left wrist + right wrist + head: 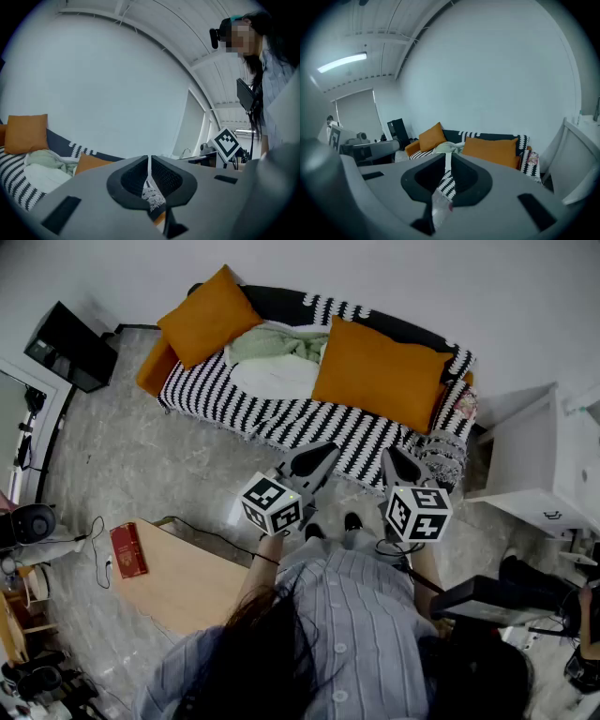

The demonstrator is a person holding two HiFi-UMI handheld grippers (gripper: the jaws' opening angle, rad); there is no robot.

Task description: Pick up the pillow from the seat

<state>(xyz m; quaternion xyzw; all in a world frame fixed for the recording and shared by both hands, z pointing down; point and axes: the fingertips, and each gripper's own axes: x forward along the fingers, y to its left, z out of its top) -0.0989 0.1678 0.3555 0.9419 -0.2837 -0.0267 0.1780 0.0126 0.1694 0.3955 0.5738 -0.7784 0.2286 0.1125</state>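
Left gripper (317, 463) and right gripper (401, 465) — jaws together, empty — short of the orange pillow (380, 371). Risk (if unopened): they would shove it farther.

A: Larger orange pillow (380, 371)?
B: Matt woven cloth. Striped throw (281, 423): knitted, fringed.
A: Low table (192, 587)?
B: Smooth pale wood, perhaps laminate. Floor (122, 465): mottled, smooth, faint sheen. Left gripper (149, 161), right gripper (446, 159): matt grey plastic, ribbed black pads (134, 177).

The striped sofa (281, 418) is seen loaded: an orange pillow (208, 315) propped left, a bigger pillow (380, 373) right, a pale blanket (277, 357) bunched between.
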